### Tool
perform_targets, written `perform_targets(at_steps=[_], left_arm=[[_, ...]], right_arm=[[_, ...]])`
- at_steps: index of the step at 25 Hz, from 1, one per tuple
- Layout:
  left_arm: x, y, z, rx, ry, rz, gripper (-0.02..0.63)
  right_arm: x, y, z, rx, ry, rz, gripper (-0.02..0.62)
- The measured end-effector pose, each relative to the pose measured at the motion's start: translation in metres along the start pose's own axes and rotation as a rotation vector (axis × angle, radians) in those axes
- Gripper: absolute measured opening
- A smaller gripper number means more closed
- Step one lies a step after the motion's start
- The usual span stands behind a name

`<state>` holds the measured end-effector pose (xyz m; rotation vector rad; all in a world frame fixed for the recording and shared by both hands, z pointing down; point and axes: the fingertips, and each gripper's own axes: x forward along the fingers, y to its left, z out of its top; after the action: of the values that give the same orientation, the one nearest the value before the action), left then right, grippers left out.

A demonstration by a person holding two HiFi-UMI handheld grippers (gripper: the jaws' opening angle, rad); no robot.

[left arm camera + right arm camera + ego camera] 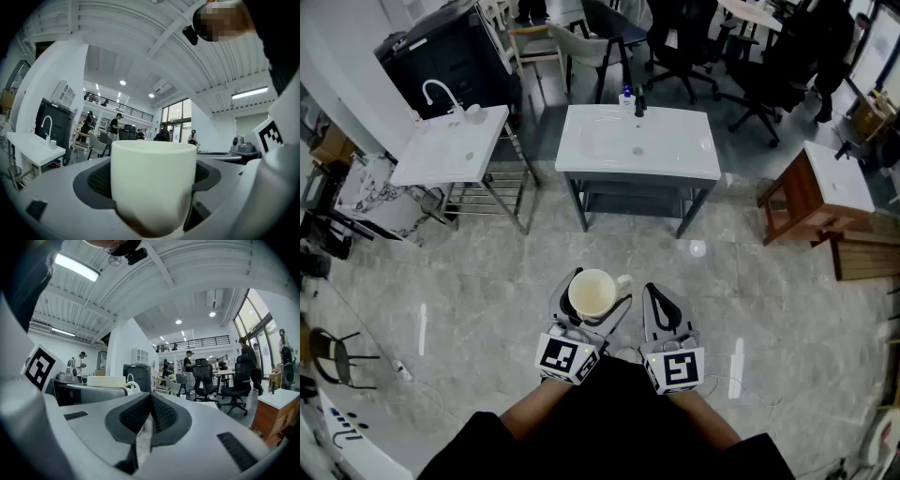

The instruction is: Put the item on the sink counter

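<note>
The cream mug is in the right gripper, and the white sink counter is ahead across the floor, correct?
No: the cream mug is clamped in the left gripper, as the left gripper view shows; the right gripper is shut on nothing. The white sink counter is indeed ahead across the floor.

1 mug point(592, 293), 2 grippers point(598, 284) point(654, 292), 2 sink counters point(675, 161) point(441, 164), 1 wood cabinet point(797, 202), poss. 4 chairs point(680, 47).
</note>
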<state>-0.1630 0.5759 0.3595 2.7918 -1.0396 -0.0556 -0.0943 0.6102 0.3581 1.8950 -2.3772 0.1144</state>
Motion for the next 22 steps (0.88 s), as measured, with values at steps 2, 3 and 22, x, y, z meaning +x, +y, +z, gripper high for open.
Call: perform_targets(at_steps=[2,3,22], left_arm=[[-0.002,-0.008,0.000,0.005,-0.005,0.003,0.446],[-0.003,-0.011,-0.001,0.007,-0.006,0.005,0.446],[0.058,0.021,-0.029,-0.069,0.055,-0.030,0.446]], right_arm=[[-0.007,-0.004,0.001,-0.003,-0.012,0.003,0.031],[-0.010,-0.005,0.001,0.003,-0.017,0.006,0.031],[0.021,-0.045,-0.029,0.098,0.022,-0.036,0.032]])
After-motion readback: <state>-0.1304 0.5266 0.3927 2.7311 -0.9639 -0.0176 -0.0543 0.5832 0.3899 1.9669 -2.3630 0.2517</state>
